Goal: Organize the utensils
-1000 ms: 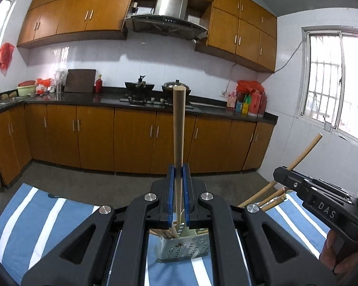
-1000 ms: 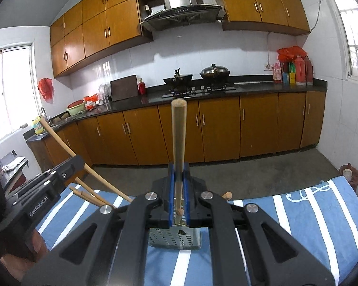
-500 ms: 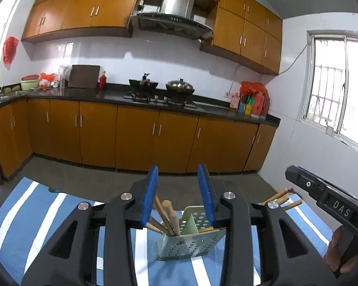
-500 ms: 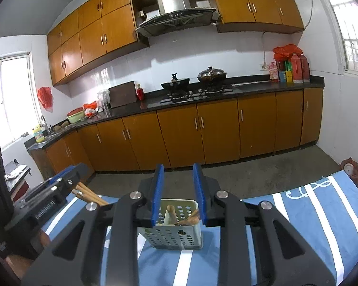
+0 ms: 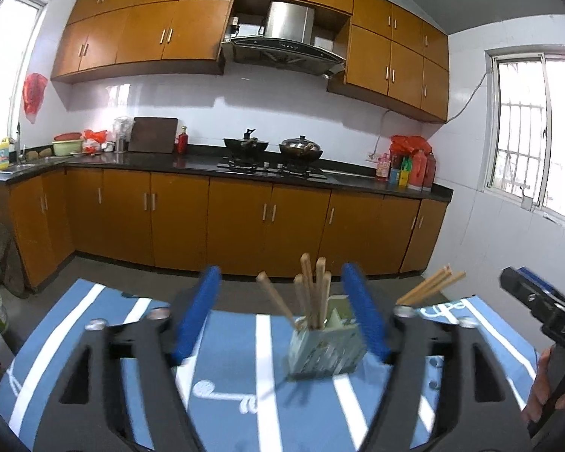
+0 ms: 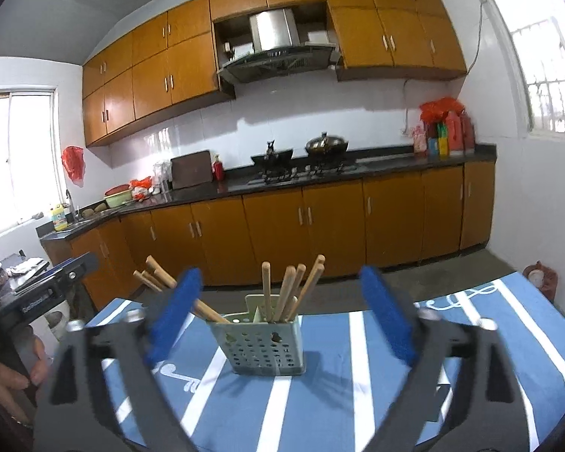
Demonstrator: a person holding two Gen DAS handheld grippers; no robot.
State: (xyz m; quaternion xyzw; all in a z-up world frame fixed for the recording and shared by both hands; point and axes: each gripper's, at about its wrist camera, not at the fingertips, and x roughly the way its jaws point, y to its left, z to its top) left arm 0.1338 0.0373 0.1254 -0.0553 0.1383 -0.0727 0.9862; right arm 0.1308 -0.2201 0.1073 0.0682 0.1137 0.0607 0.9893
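The holder point(image 6: 260, 339), a pale green perforated box, stands upright on the blue striped cloth point(image 6: 358, 395), near the middle of the table. Several wooden chopsticks point(image 6: 282, 295) stand in it, leaning at different angles; one long stick slants out over its left rim in the right wrist view. None lies loose on the cloth in either view.

The right gripper point(image 6: 282, 320) is in front of the holder with its blue pads spread wide and opening; nothing is between them but the holder farther off, untouched. The left gripper point(image 5: 282, 320) is likewise opening, its pads wide apart and gripping nothing, with the holder seen off to its right side. Each view catches the other gripper at its edge, held in a hand point(image 5: 542, 384).

This looks like the release step: the sticks are dropped in and both claws are letting go. The next move probably calls for pulling clear without knocking the leaning sticks, then checking for any utensil left outside.
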